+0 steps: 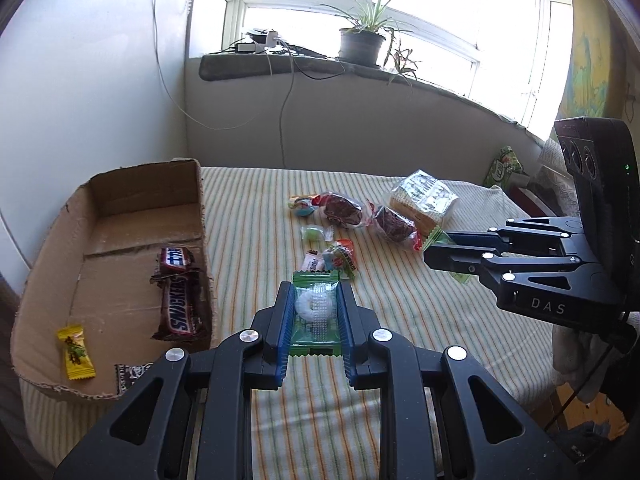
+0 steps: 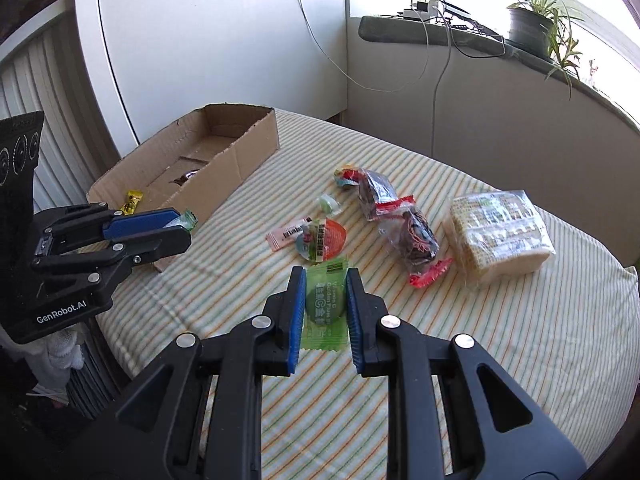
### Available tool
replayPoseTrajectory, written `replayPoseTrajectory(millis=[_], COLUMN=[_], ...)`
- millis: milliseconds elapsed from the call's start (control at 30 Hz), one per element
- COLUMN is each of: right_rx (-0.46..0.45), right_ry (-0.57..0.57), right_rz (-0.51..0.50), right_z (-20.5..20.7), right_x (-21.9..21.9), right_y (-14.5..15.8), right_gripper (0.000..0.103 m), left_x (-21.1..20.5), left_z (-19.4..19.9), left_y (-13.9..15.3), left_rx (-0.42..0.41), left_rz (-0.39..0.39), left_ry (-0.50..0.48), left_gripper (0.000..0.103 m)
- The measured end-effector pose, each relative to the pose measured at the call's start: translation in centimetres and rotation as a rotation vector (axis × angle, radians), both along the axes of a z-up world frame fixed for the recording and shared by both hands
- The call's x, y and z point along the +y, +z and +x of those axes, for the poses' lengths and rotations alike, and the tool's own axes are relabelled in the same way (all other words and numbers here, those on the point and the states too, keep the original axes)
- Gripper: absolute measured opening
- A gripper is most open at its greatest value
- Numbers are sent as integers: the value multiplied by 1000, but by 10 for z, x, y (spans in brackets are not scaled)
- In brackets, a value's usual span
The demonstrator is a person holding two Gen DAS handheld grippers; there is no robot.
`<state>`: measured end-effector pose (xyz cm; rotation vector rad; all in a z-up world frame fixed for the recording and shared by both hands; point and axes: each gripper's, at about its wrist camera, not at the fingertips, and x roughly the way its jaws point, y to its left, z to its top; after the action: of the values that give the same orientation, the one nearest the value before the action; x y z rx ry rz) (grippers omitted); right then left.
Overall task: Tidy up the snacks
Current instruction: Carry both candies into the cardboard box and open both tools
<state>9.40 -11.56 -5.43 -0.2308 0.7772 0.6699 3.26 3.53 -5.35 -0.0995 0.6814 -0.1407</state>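
My left gripper (image 1: 315, 304) is shut on a green packet with a white ring candy (image 1: 315, 312), held above the striped cloth just right of the cardboard box (image 1: 52, 280). The box holds two Snickers bars (image 1: 182, 300), a yellow candy (image 1: 75, 352) and a dark wrapper. My right gripper (image 2: 325, 300) is shut on a green plum candy packet (image 2: 323, 308) above the cloth; it also shows in the left wrist view (image 1: 444, 254). Loose snacks lie in the middle: a jelly cup (image 2: 322, 238), a pink sachet (image 2: 286, 236), two dark red-ended packs (image 2: 404, 228).
A clear pack of noodles or crackers (image 2: 500, 232) lies at the right of the cloth. A small green candy (image 2: 330, 204) lies near the box. A windowsill with a potted plant (image 1: 360, 40) and cables runs behind. The table edge drops off at front left.
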Motion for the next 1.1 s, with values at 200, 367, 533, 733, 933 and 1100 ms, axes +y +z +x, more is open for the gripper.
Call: replayPoseTrajectory(millis=[200,367,533,733,933,1100], right_rx=[18,15,16,24,31,27], right_ry=[70,143,204,255,288,309], right_rz=[33,46,44,34,29,25], right_z=[14,18,15,10,5,3], right_x=[43,82,116,144,160,166], right_y=[11,19,21,18,15,14], right_gripper=[20,20,20,20,21,21], left_x=[35,64,89,111,120,121], left_z=[-3,-4,-6,-3,-2,-3], left_y=[5,6,4,0,-2,0], left_rx=[-11,-11,1,14,19,16], left_rz=[9,20,32,38,31,32], left_ry=[90,164,223,273,296,298], left_gripper=[20,20,20,20,20,22])
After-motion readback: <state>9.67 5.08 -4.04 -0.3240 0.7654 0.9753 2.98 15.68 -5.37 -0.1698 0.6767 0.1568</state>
